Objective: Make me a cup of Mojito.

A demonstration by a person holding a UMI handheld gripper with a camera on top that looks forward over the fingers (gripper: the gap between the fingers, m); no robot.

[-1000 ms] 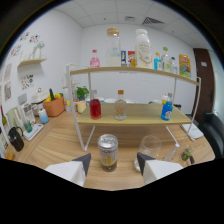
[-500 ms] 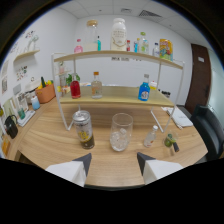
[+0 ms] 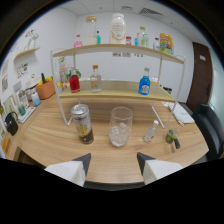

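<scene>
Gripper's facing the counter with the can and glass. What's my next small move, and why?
Probably ease forward and slightly left toward the silver drink can. The open gripper holds nothing, and the clear glass tumbler just ahead already has ice in it. The can stands upright beside it, apart from it, on the wooden counter, with free room around it for the fingers.

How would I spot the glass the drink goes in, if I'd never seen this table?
Start at the two-tier shelf rack on the wooden table. In front of it, just ahead of the open gripper, stands the clear glass, right of the metal can. Unlike the can, it is see-through, with ice at the bottom.
</scene>
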